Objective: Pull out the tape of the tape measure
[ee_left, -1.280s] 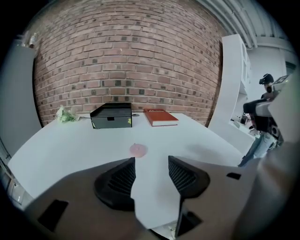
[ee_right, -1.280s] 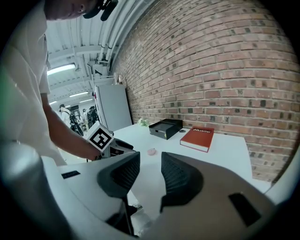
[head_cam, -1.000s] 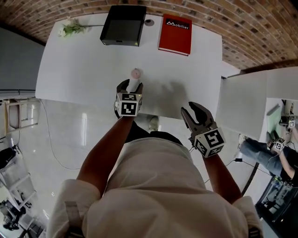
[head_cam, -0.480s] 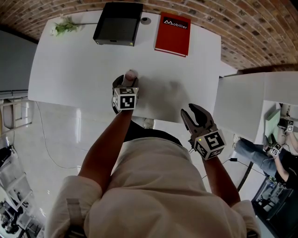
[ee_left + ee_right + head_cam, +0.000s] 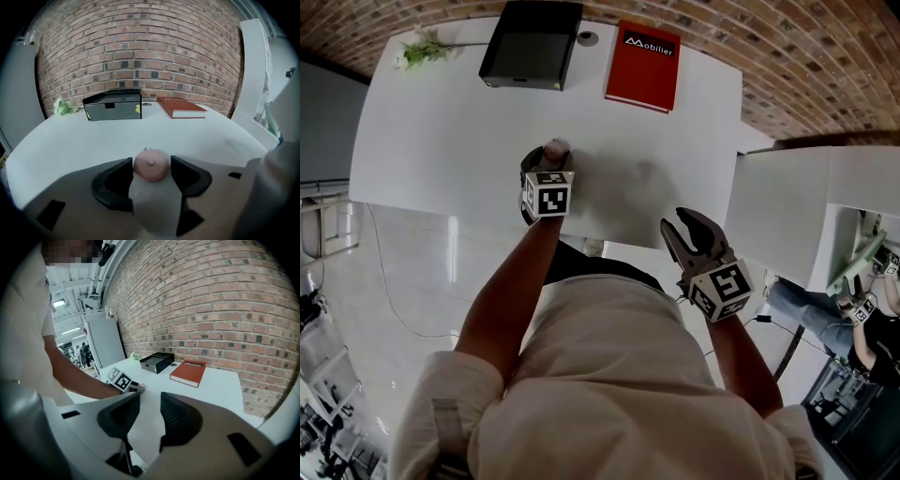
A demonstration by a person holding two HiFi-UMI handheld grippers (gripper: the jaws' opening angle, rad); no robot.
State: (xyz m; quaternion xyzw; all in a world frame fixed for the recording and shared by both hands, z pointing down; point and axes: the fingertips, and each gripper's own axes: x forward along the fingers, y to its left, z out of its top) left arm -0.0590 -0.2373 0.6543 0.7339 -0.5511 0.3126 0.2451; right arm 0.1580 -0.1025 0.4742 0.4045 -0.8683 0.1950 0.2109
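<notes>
Table: we're over a white table (image 5: 441,141) with a brick wall (image 5: 150,51) running behind it.
Count: two grippers, one tape measure, one black tray, one red book and one green sprig.
Left gripper: the left gripper (image 5: 548,157) is down at the table's near part, angled downward. Its jaws have just been opening and now stand wide, unclenched, with the tape measure sitting right between them.
Tape measure: the tape measure (image 5: 150,164) is a small, round, pink case on the tabletop, framed by the two black jaw tips. Each pad is just beside it, and we can't see either one pressing in. No tape shows outside the case.
Right gripper: the right gripper (image 5: 681,225) hangs off the table's near edge, well apart from the tape measure. Its jaws are a little apart with only bare table showing through the gap, so it carries nothing.
Far edge: the black tray (image 5: 530,42) sits near the wall, and the red book (image 5: 643,66) lies just beside it. The green sprig (image 5: 414,52) is on the tray's other side, near the corner.
</notes>
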